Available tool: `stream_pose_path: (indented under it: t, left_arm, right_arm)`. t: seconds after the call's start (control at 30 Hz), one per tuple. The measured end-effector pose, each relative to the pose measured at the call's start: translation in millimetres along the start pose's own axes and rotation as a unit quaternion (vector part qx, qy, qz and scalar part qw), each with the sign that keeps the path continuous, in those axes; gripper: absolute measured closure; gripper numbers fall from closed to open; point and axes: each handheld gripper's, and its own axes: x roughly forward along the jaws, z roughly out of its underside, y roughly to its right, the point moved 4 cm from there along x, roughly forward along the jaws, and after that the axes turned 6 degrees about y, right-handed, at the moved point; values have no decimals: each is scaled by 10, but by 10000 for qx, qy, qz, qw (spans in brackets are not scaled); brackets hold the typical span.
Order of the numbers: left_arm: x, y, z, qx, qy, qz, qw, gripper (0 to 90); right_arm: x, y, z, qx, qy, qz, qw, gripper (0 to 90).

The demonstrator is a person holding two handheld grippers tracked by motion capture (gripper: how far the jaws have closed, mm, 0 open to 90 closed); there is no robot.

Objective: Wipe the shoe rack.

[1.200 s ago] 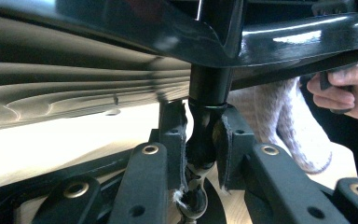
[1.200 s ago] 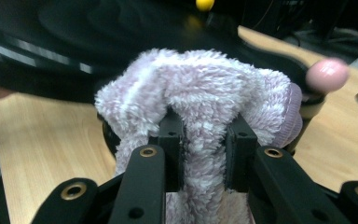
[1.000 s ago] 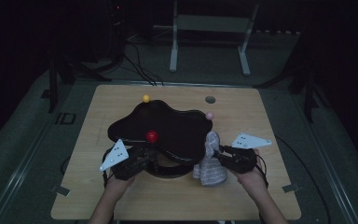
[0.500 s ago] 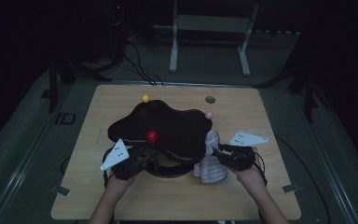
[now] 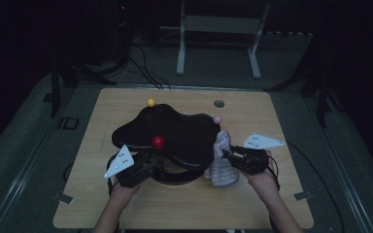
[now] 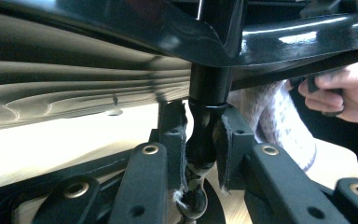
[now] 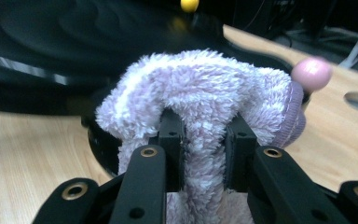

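A: Left hand-held gripper (image 6: 200,154)?
B: Jaws clamped on the black upright post (image 6: 205,116) under the glossy black wavy-edged tray (image 5: 175,133), at its near-left edge on the light wooden worktop (image 5: 272,194).

A: Right hand-held gripper (image 7: 204,140)?
B: Pinching a fold of the fluffy pale-lilac sock (image 7: 205,93), just beside the tray's right edge, near the pink ball (image 7: 311,73). Red ball (image 5: 158,141) stands by the left gripper.

No text, label, brand or number can be read — on anything here.
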Motion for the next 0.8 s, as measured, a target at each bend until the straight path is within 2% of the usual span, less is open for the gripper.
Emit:
stream_pose_path:
  t: [0.1,0.13,0.17,0.2,0.23,0.27,0.37,0.47,0.53,0.6,0.67,0.8]
  left_arm:
    - [-5,-1,-1,-4,-3,2,10000,756]
    - [-26,-9,-2,-4,-2,-15,10000,755]
    - [-26,-9,-2,-4,-2,-15,10000,756]
    - [-36,-14,-3,-4,-12,-16,10000,755]
    - [-43,-15,-5,-1,-24,-26,10000,755]
    - [-45,-13,-7,-2,-23,-29,10000,756]
    - [-54,-6,-5,-5,-19,-19,10000,756]
    - [-43,13,-6,3,-26,47,10000,756]
    - [-45,9,-5,-1,-20,49,10000,756]
    - [-57,-8,-7,4,-27,1,10000,756]
    - [-57,-7,-8,7,-29,-3,10000,756]
    - [-52,-3,-7,5,-23,-10,10000,756]
  right_arm:
    - [-35,-34,-41,95,106,-68,9999,740]
    - [-9,-100,1,21,42,-34,10000,743]
    - [-9,-100,1,21,42,-34,10000,743]
    - [20,-123,76,141,7,-99,9999,744]
    - [20,-123,76,141,7,-99,9999,744]
    - [44,-150,136,50,-114,-70,9999,743]
    - [26,-136,124,33,-80,-80,9999,741]
    - [-17,-58,10,61,131,-2,9999,741]
    - [46,-68,32,40,-8,-40,10000,742]
    - [86,-61,87,172,-118,-125,9997,742]
    - [106,-60,137,117,-222,-146,9996,742]
    - [71,13,86,128,-109,-24,9999,740]
